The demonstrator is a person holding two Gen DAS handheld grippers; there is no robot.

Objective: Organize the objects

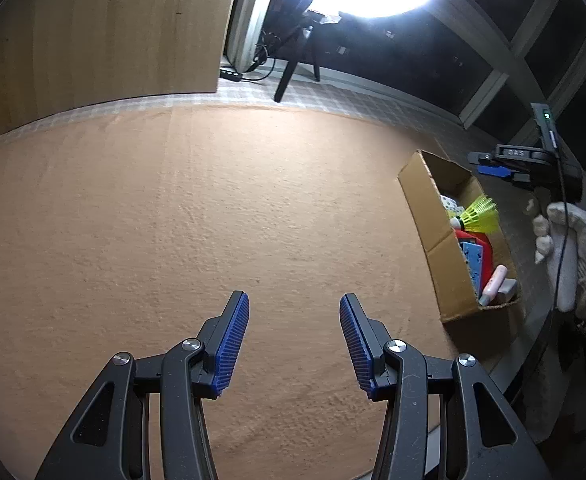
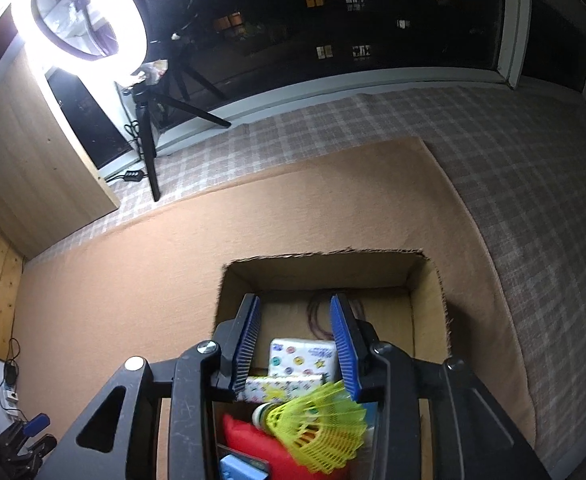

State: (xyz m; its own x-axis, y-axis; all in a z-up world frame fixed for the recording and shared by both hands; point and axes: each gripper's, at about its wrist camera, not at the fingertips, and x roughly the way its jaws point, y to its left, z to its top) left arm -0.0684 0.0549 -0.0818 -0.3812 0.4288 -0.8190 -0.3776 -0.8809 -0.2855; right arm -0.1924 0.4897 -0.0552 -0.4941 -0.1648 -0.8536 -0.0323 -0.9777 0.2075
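Note:
A cardboard box (image 1: 425, 208) sits at the right edge of the orange mat (image 1: 213, 208). It holds a yellow shuttlecock (image 1: 479, 213), a red item (image 1: 477, 241), a blue item (image 1: 475, 258), a pink tube (image 1: 495, 280) and patterned tissue packs (image 2: 303, 354). My left gripper (image 1: 294, 340) is open and empty over the bare mat, left of the box. My right gripper (image 2: 296, 346) is open just above the box (image 2: 429, 304); the shuttlecock (image 2: 319, 424) lies loose below its fingers. The right gripper (image 1: 493, 164) also shows in the left wrist view, held by a gloved hand.
A ring light (image 2: 79, 20) on a tripod (image 2: 149, 152) stands at the back beside a wooden panel (image 1: 105, 28). Checked floor covering (image 2: 533, 184) surrounds the mat. A dark window (image 2: 333, 20) runs along the back. Thin red loops (image 2: 321, 316) lie on the box floor.

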